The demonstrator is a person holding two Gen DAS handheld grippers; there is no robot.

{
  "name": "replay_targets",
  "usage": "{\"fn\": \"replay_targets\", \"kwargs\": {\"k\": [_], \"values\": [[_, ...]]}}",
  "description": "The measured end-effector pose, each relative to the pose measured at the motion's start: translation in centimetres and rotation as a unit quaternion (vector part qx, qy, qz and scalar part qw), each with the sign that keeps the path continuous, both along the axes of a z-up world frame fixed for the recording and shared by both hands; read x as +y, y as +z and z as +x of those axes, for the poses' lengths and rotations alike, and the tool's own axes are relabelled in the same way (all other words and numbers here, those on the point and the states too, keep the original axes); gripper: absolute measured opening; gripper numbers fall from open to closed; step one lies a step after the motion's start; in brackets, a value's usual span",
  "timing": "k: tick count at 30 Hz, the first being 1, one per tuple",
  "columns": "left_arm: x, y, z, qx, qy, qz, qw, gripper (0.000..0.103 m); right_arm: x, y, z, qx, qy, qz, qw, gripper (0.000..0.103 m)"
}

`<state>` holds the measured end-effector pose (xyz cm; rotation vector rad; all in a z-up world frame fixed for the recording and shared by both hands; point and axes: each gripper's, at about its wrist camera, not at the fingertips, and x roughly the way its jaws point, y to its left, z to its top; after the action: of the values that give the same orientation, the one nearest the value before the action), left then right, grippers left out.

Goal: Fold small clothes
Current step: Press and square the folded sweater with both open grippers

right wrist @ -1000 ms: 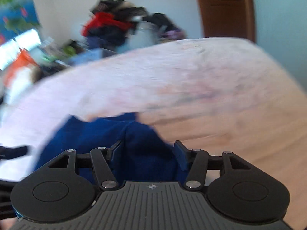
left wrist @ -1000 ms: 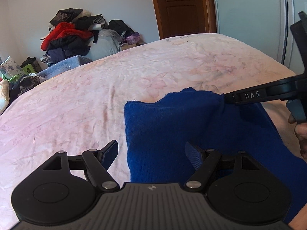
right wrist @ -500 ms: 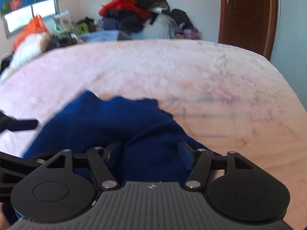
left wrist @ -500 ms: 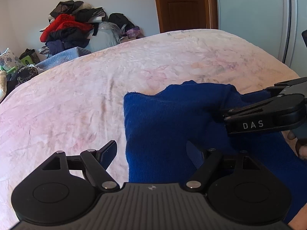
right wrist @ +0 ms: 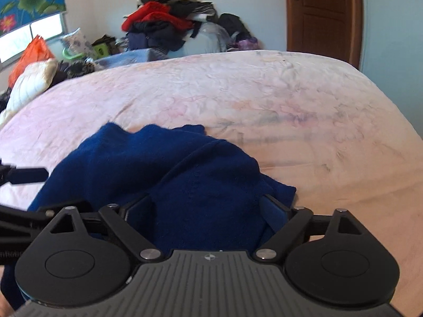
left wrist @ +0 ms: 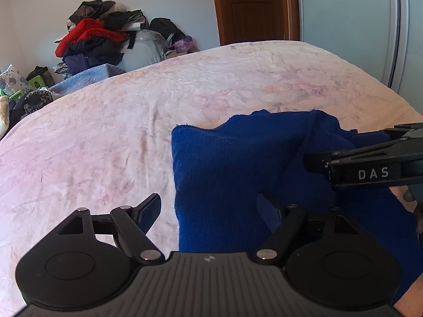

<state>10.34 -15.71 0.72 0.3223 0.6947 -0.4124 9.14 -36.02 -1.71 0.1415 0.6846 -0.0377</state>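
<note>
A dark blue knitted garment (left wrist: pixel 238 163) lies bunched on the pink bedspread (left wrist: pixel 105 132); it also shows in the right wrist view (right wrist: pixel 164 163). My left gripper (left wrist: pixel 208 211) is open, its left finger over bare bedspread and its right finger over the garment's left part. My right gripper (right wrist: pixel 206 208) is open, with a raised fold of the garment between its fingers. The right gripper's side shows in the left wrist view (left wrist: pixel 364 163), resting on the cloth's right part.
A pile of clothes (left wrist: pixel 100 42) stands beyond the bed's far edge, with a brown door (left wrist: pixel 253 8) to its right. Bags and a pillow (right wrist: pixel 31 79) lie at the bed's far left. The bedspread (right wrist: pixel 290 105) stretches wide past the garment.
My right gripper has come down low over the garment's right part and steadied. The cloth's right side has been pushed into a higher fold. My left gripper has barely moved.
</note>
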Motion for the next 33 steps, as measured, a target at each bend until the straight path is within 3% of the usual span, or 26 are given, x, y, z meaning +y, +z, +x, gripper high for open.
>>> {"fn": "replay_targets", "kwargs": {"k": [5, 9, 11, 14, 20, 24, 28, 30, 31, 32, 33], "values": [[3.4, 0.5, 0.4, 0.017, -0.006, -0.054, 0.9984, 0.080, -1.8, 1.8, -3.4, -0.038, -0.023, 0.040, 0.998, 0.096], [7.5, -0.2, 1.2, 0.068, -0.032, -0.120, 0.9899, 0.082, -5.5, 1.1, -6.6, -0.009, -0.029, 0.123, 0.992, 0.098], [8.7, -0.6, 1.6, 0.099, -0.046, -0.154, 0.9820, 0.082, -7.1, 0.0, -8.0, 0.012, -0.016, 0.186, 0.982, 0.097], [8.8, -1.3, 2.0, 0.125, -0.060, -0.171, 0.9754, 0.082, -7.7, -1.6, -9.2, 0.020, 0.030, 0.261, 0.965, 0.097], [7.8, -2.0, 1.5, 0.136, -0.063, -0.169, 0.9741, 0.082, -5.3, -2.0, -7.3, 0.019, 0.094, 0.280, 0.955, 0.097], [7.2, -2.4, 1.4, 0.165, -0.060, -0.181, 0.9677, 0.082, -3.7, -2.1, -4.7, 0.011, 0.101, 0.287, 0.953, 0.096], [6.0, -2.5, 0.6, 0.160, -0.077, -0.179, 0.9676, 0.083, -2.7, -2.3, -3.5, -0.008, 0.090, 0.291, 0.952, 0.094], [5.8, -2.6, 0.3, 0.152, -0.076, -0.177, 0.9694, 0.081, -2.4, -2.3, -3.6, -0.012, 0.080, 0.281, 0.956, 0.088], [5.8, -2.6, 0.2, 0.148, -0.079, -0.177, 0.9698, 0.067, -2.4, -2.3, -3.7, -0.013, 0.073, 0.278, 0.958, 0.085], [5.9, -2.6, 0.3, 0.148, -0.081, -0.179, 0.9693, 0.058, -2.8, -2.4, -4.0, -0.012, 0.061, 0.280, 0.958, 0.074], [6.2, -2.6, 0.5, 0.152, -0.080, -0.186, 0.9673, 0.047, -3.3, -2.7, -4.0, -0.008, 0.049, 0.290, 0.956, 0.056]]}}
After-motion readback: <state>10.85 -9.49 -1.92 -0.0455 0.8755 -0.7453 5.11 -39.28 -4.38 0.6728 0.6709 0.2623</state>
